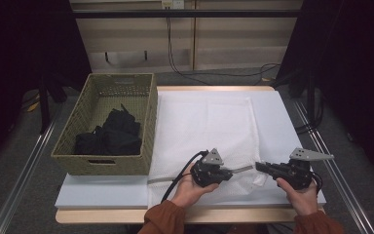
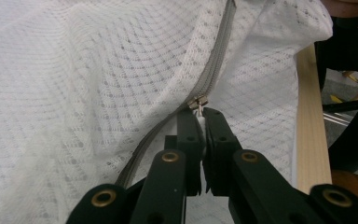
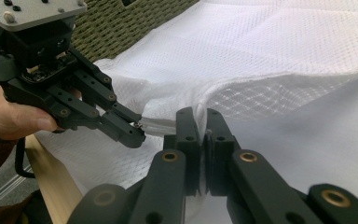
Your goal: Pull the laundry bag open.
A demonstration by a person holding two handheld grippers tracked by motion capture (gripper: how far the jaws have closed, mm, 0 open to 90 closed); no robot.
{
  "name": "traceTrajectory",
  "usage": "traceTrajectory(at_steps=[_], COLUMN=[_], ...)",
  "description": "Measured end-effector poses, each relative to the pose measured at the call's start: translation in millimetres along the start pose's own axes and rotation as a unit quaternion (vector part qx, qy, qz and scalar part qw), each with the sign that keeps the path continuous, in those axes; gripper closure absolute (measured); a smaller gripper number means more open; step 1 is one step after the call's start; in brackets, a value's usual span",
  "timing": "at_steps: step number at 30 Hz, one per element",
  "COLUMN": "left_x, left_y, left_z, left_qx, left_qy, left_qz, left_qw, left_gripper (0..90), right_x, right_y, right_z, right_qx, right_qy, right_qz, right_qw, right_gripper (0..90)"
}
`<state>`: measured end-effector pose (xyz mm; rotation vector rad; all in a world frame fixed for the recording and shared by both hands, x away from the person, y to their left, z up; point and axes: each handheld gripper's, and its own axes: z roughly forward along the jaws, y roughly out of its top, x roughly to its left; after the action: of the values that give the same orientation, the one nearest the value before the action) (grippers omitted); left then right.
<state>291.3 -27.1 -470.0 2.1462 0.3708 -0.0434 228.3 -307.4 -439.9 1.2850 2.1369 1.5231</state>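
A white mesh bag lies flat on the padded table, and a grey zipper runs along its near edge. My left gripper points right, shut on the small metal zipper pull. In its own view the left gripper has the two jaws pressed together just under the slider. My right gripper points left, facing the other. In its own view the right gripper is shut on the bag's corner fabric, with the left gripper a short way off.
A woven basket holding black clothes stands at the table's left. The white pad covers the tabletop, and a wooden front edge shows below it. Cables hang at the back wall.
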Motion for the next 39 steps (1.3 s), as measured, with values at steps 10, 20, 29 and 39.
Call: traceTrajectory(at_steps=[10,20,29,39], left_x=[4.4,3.7,3.5,5.6], left_y=[-4.5,-4.1,-5.1,1.6], left_z=[-2.0,-6.4,-11.1,-20.7], left_qx=[0.007,0.018,0.007,0.026], left_qy=[0.005,0.009,0.017,0.019], left_qz=[-0.006,0.000,0.002,0.014], left_qw=[0.9999,0.9998,0.9998,0.9994], left_gripper=[86.4,86.4,86.4,86.4], right_x=[-1.3,-0.7,-3.0,-2.2], right_y=[-0.5,-0.8,-1.1,-0.7], right_z=[-1.2,-2.0,-2.5,-3.0], right_qx=[-0.001,-0.002,-0.004,-0.007], right_qy=[0.000,-0.003,-0.003,-0.004], right_qz=[0.005,0.003,0.006,0.004], right_qw=[1.0000,1.0000,1.0000,1.0000], right_gripper=[87.2,87.2,87.2,87.2])
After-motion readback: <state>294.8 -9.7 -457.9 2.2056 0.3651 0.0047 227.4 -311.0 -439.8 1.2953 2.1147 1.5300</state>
